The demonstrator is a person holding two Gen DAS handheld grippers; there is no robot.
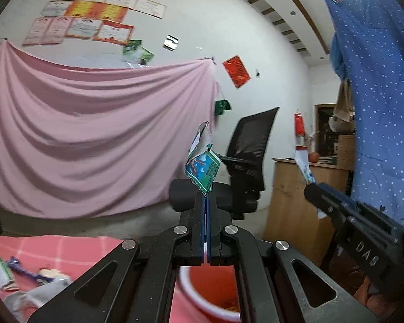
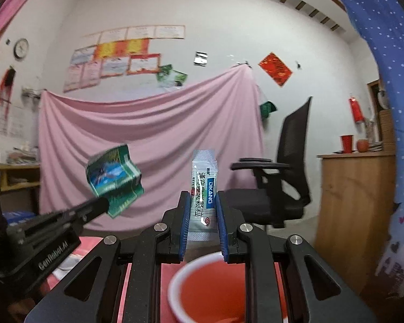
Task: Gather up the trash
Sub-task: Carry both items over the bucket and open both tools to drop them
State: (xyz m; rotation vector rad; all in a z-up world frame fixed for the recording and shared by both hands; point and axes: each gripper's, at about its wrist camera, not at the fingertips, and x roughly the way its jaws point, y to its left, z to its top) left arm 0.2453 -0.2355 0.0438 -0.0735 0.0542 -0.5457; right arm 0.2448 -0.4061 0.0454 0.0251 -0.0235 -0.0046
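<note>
1. Here, the left gripper (image 1: 206, 196) is clenched on a crumpled green packet (image 1: 202, 171), pinching its lower corner so the packet stands up above the closed tips.
2. The right gripper (image 2: 204, 215) grasps a white sachet (image 2: 204, 191) with a blue label strip; the sachet stands upright between the blue pads (image 2: 185, 215), which press on its two long edges.
3. A red bowl (image 2: 175, 280) with a white rim sits directly below both grippers; its inside reads as plain red, with a small orange-yellow scrap at the bottom in the left wrist view, too blurred to identify.
4. The bowl rests on a pink checked tablecloth (image 1: 54, 247).
5. More litter lies on the cloth at the left: a white-and-green wrapper (image 1: 1, 271), a purple wrapper (image 1: 21, 267) and grey crumpled material (image 1: 32, 294) beside them.
6. Both held pieces are in the air above the bowl, apart from each other.
7. Behind, a pink sheet (image 1: 94, 134) hangs on the wall beside a black office chair (image 2: 288, 177).
</note>
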